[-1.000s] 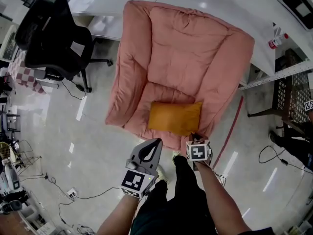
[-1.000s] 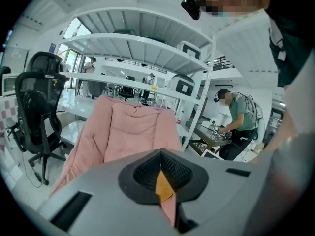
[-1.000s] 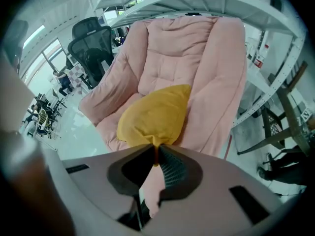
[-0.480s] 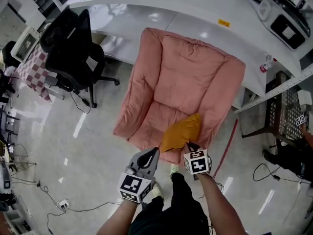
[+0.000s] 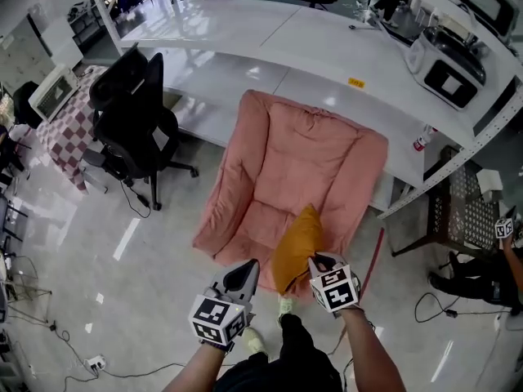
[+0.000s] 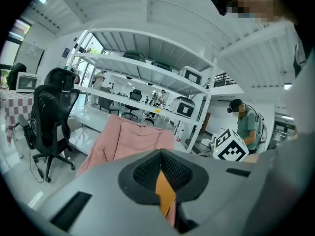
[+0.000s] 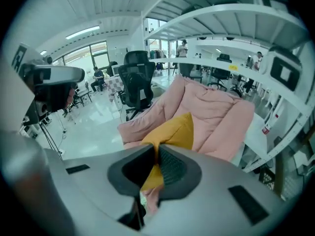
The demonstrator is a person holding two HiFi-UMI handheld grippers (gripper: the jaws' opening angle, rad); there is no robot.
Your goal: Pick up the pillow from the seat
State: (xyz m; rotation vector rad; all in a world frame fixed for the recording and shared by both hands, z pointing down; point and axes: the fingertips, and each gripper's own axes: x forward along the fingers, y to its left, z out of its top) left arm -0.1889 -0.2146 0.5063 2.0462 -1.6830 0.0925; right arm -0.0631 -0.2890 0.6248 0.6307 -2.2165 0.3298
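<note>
A yellow pillow hangs by one corner above the front edge of the pink armchair, clear of the seat. My right gripper is shut on that lower corner, its marker cube toward me. In the right gripper view the pillow rises from between the pinched pads of that gripper, with the armchair behind. My left gripper is shut and empty, just left of the pillow and apart from it. In the left gripper view its tips meet, with the pillow showing beyond them.
A black office chair stands left of the armchair. A long white desk runs behind it, and a metal rack stands at the right. Cables lie on the glossy floor. A person is at the far right.
The pillow lay flat on the seat; now it hangs upright from my right gripper, lifted off the cushion. Both grippers have drawn back from the armchair.
</note>
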